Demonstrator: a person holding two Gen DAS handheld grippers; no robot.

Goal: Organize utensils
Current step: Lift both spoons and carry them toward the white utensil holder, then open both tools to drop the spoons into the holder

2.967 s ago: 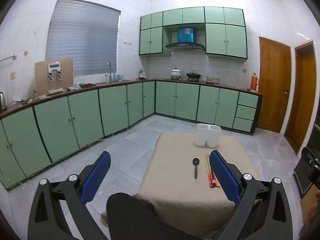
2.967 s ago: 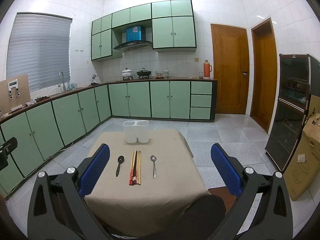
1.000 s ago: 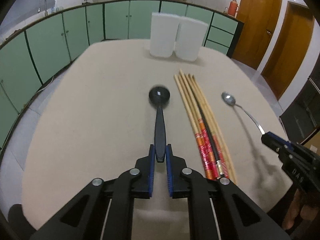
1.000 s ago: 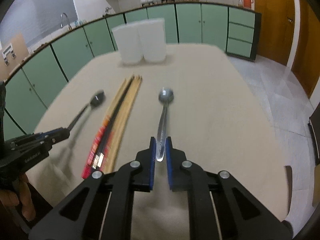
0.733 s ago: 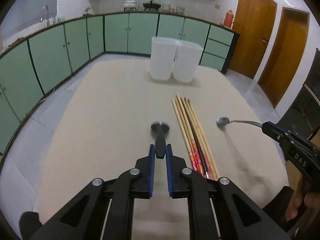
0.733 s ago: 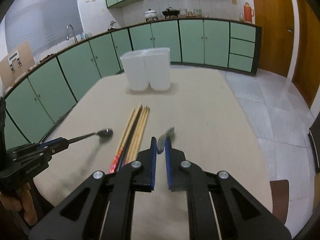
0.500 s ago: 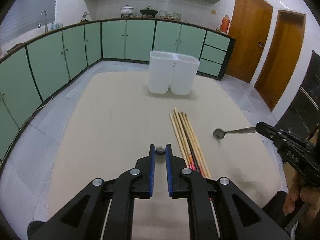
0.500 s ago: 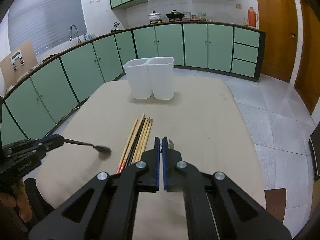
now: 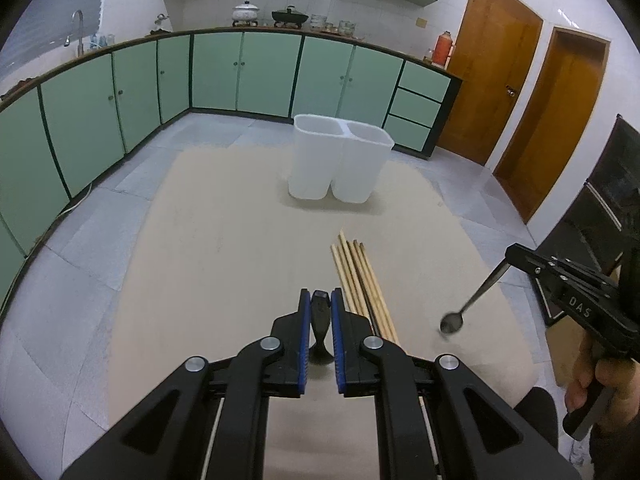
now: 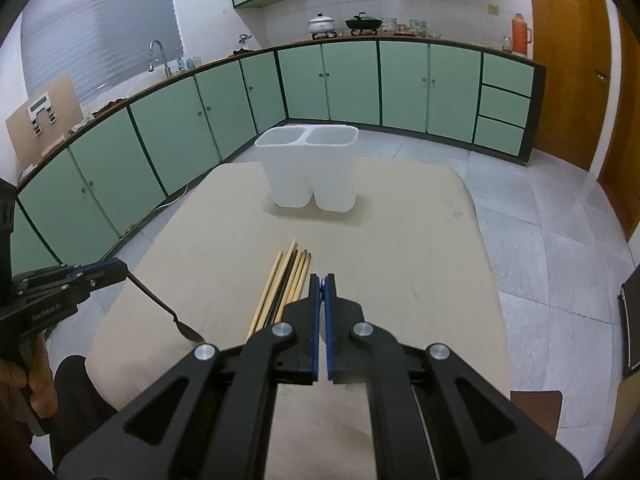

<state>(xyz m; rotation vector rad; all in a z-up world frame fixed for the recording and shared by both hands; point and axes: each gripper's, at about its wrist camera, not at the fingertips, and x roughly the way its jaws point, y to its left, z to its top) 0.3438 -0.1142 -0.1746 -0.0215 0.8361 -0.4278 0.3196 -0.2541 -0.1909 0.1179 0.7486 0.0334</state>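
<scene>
My left gripper (image 9: 320, 300) is shut on the handle of a black spoon (image 9: 320, 320) and holds it above the table, bowl hanging down; it also shows in the right wrist view (image 10: 168, 308). My right gripper (image 10: 322, 280) is shut on a metal spoon (image 9: 474, 300), lifted, bowl pointing down. A bundle of wooden chopsticks (image 9: 358, 276) lies on the beige table (image 9: 224, 248) between the grippers; it also shows in the right wrist view (image 10: 284, 276). A white two-compartment holder (image 9: 340, 160) stands upright at the table's far side, seen also in the right wrist view (image 10: 310, 168).
Green kitchen cabinets (image 9: 248, 76) run along the left and far walls. Wooden doors (image 9: 496, 92) are at the right. A dark cabinet (image 9: 600, 208) stands right of the table. Tiled floor surrounds the table.
Both grippers closed on their spoons and lifted them off the table. The spoons now hang bowl-down; both grippers have risen and pulled back.
</scene>
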